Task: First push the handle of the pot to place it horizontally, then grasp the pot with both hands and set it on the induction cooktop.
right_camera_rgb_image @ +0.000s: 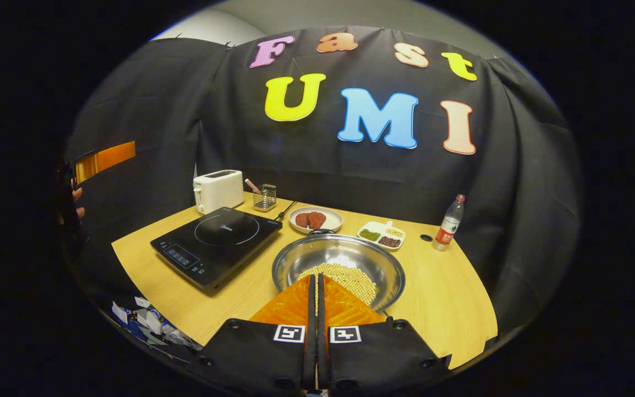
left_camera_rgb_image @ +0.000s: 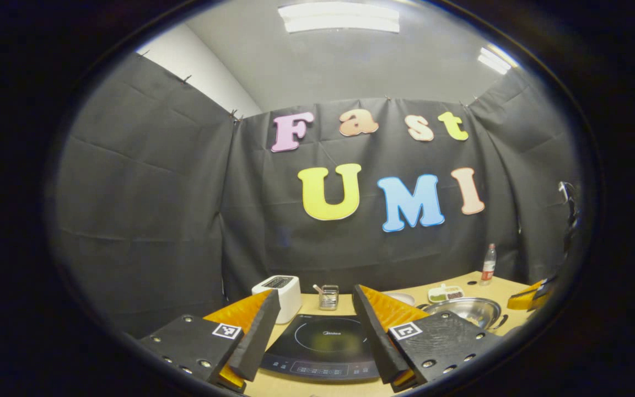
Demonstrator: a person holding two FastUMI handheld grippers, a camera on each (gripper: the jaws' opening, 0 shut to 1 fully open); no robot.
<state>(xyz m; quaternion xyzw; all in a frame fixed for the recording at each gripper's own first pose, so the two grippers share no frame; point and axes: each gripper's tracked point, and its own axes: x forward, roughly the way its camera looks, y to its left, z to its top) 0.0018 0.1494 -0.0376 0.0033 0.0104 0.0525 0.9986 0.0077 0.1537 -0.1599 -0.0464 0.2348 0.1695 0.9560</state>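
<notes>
table (right_camera_rgb_image: 450,298): pot (right_camera_rgb_image: 345,259) handle hidden; left gripper (left_camera_rgb_image: 317,300) fingers wide, right gripper (right_camera_rgb_image: 316,286) fingers closed, empty.

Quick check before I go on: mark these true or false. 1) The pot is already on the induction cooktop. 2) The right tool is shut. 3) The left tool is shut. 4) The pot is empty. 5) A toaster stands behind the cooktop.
1) False: the pot sits on the table beside the induction cooktop.
2) True: the right tool has its fingers together.
3) False: the left tool is open.
4) False: it holds small pale beans.
5) True: the toaster stands behind it.
</notes>
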